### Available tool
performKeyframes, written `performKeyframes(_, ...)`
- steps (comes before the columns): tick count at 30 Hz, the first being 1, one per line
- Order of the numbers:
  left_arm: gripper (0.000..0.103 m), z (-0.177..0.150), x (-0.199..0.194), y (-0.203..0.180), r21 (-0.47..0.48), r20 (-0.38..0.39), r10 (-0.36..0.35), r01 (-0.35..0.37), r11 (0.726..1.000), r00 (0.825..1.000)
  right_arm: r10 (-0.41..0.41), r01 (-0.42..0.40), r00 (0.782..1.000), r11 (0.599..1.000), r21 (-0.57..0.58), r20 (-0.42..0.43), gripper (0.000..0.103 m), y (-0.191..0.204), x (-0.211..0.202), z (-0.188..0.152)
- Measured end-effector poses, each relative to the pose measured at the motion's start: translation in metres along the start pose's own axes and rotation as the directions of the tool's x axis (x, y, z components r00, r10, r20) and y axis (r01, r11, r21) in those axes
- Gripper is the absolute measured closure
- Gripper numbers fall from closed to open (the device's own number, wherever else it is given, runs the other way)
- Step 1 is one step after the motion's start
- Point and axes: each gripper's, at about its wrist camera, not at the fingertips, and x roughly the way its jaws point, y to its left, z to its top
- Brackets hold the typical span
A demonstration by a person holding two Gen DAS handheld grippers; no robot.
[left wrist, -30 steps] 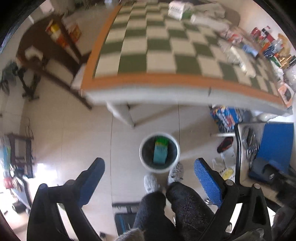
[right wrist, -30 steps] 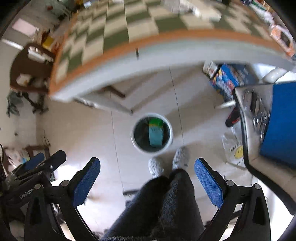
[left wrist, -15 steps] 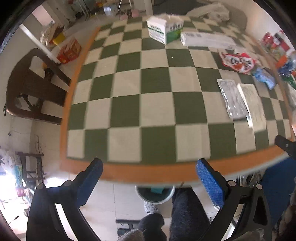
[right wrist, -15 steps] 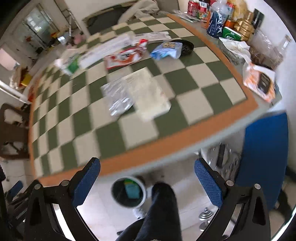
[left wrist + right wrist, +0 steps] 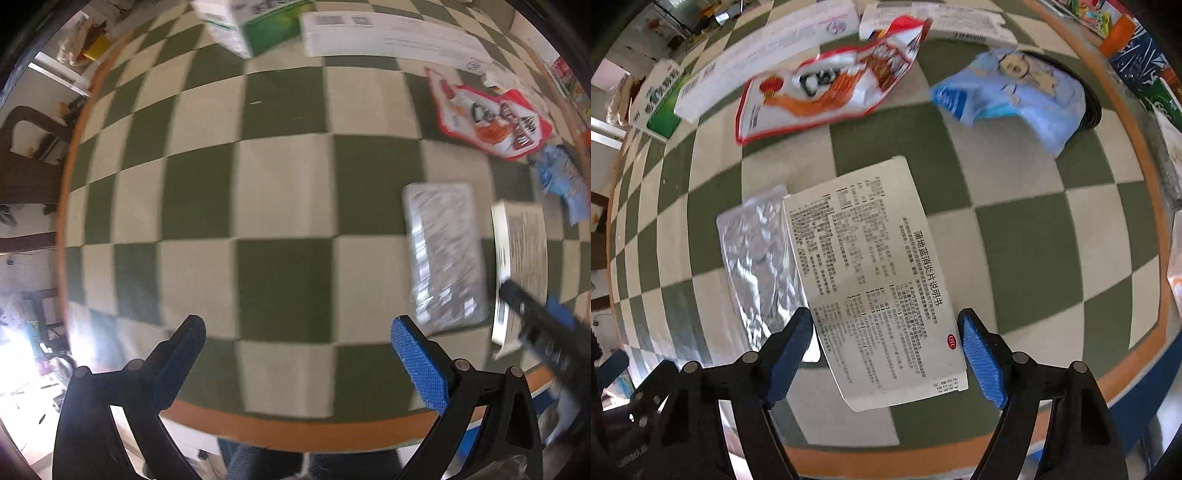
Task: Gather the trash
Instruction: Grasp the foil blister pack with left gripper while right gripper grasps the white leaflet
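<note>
Trash still litters the green-and-cream checkered table: right gripper, jaws closing, straddles the unheld white printed leaflet; left gripper spread, empty.

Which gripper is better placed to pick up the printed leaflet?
Right. The right gripper straddles the near end of the leaflet, jaws closing on it, pads not yet touching. The left gripper hangs over bare tablecloth, the leaflet well off to its side.
</note>
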Motion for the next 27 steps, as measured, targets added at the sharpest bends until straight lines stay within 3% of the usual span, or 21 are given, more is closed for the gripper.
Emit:
performKeyframes(5,0.001,0.024,0.014,-0.039,-0.017,-0.064,-0.137,0.136,0.991,0.988,-0.034,0.036,0.999,0.993,0.111,-0.019,0.022,-0.056,-0.007,0.001)
performKeyframes(8,0.001,0.033,0.025,-0.063,-0.007,-0.092,-0.169,0.169,0.986,0.981,-0.030,0.036,0.999,0.988,0.150,-0.044,0.022,-0.080,-0.004,0.003)
performKeyframes(11,0.016,0.035,0.033,-0.081,0.041,-0.090,-0.117,0.121,0.992,0.989,0.005,0.005,0.998,0.985,0.171,-0.057,0.022,-0.093,0.003,0.008)
performKeyframes(13,0.024,0.029,0.030,-0.085,0.069,-0.059,-0.082,0.086,0.994,0.995,-0.013,0.023,0.998,0.989,0.148,-0.069,0.022,-0.092,0.007,0.012)
performKeyframes(15,0.041,0.025,0.024,-0.089,0.101,-0.026,-0.078,0.080,0.992,0.997,-0.029,0.038,0.997,0.991,0.129,-0.070,0.020,-0.090,0.011,0.015)
performKeyframes(18,0.041,0.017,0.020,-0.089,0.135,-0.038,-0.064,0.068,0.988,0.997,-0.072,0.078,0.995,0.991,0.107,-0.062,0.024,-0.084,0.012,0.014)
performKeyframes(23,0.041,-0.004,0.020,-0.079,0.145,-0.037,-0.075,0.080,0.986,0.996,-0.024,0.029,0.996,0.998,0.054,-0.082,0.024,-0.069,0.013,0.004)
performKeyframes(27,0.040,-0.007,0.020,-0.080,0.149,-0.034,-0.075,0.079,0.986,0.997,-0.048,0.049,0.996,0.999,0.020,-0.081,0.024,-0.062,0.018,0.004)
